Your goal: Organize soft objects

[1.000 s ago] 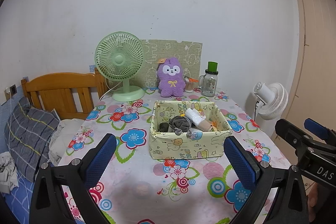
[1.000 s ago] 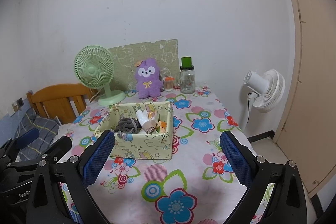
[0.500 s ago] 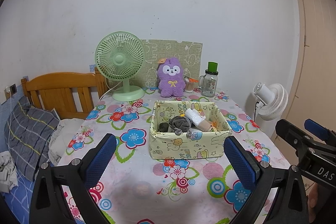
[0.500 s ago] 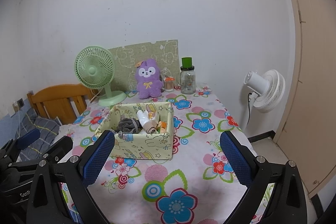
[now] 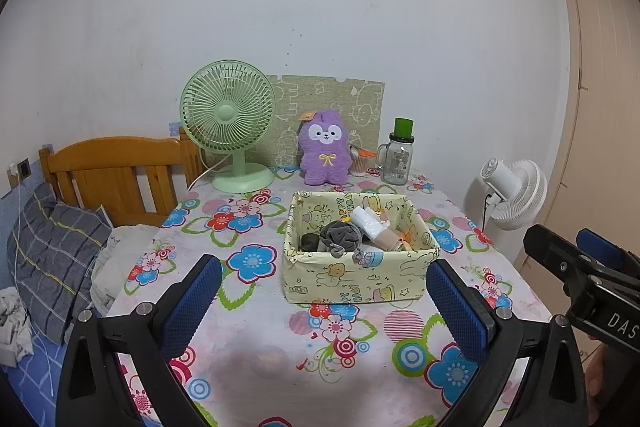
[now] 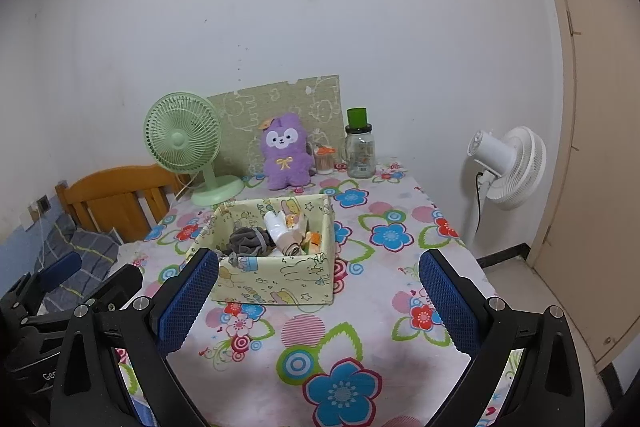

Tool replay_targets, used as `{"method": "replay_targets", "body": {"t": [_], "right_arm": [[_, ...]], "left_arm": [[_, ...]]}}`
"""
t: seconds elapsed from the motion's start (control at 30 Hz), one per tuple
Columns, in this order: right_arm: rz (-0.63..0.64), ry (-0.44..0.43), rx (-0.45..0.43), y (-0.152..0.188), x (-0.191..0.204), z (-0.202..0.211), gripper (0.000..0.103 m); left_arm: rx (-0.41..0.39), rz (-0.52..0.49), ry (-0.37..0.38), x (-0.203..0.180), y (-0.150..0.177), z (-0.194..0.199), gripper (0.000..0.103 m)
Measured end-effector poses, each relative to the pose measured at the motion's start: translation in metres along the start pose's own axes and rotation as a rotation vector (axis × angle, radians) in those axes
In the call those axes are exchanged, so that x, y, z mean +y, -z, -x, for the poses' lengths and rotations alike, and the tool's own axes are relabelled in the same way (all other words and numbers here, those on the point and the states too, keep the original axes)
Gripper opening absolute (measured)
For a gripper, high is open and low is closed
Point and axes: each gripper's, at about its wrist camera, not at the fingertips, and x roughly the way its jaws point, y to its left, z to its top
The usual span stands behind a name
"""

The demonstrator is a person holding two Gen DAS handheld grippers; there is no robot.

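The box (image 5: 360,279) stood near the middle of the table (image 5: 256,315), on the flowered cloth. Inside it lay soft items: a grey bundle (image 5: 340,235) on its left, a white roll (image 5: 370,223) and a beige roll (image 5: 386,239) beside it, with an orange piece (image 6: 315,239) toward the right wall. A purple plush (image 5: 324,153) sat upright behind the box, well apart from it, between a green fan (image 5: 228,119) and a jar (image 5: 398,157) with a green lid.

The left tool (image 5: 324,303) hovered over the near table edge, level and pointed at the box, its blue fingers (image 5: 192,301) spread wide with nothing between them. The right tool (image 6: 320,303) was held alongside in the same pose, its fingers (image 6: 450,301) likewise wide apart and empty. Neither tool touched the box. Each tool's black frame showed at the edge of the other's view.

A white fan (image 6: 508,163) stood on the floor right of the table; a wooden headboard (image 5: 112,171) and a plaid pillow (image 5: 52,251) lay to the left.
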Motion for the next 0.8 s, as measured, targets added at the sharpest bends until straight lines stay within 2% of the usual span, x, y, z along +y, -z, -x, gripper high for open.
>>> {"method": "replay_targets", "body": {"t": [0.8], "right_arm": [[-0.004, 0.010, -0.003, 0.0016, 0.0009, 0.0006, 0.103]], "left_arm": [[0.006, -0.012, -0.001, -0.0018, 0.0020, -0.0016, 0.103]]}}
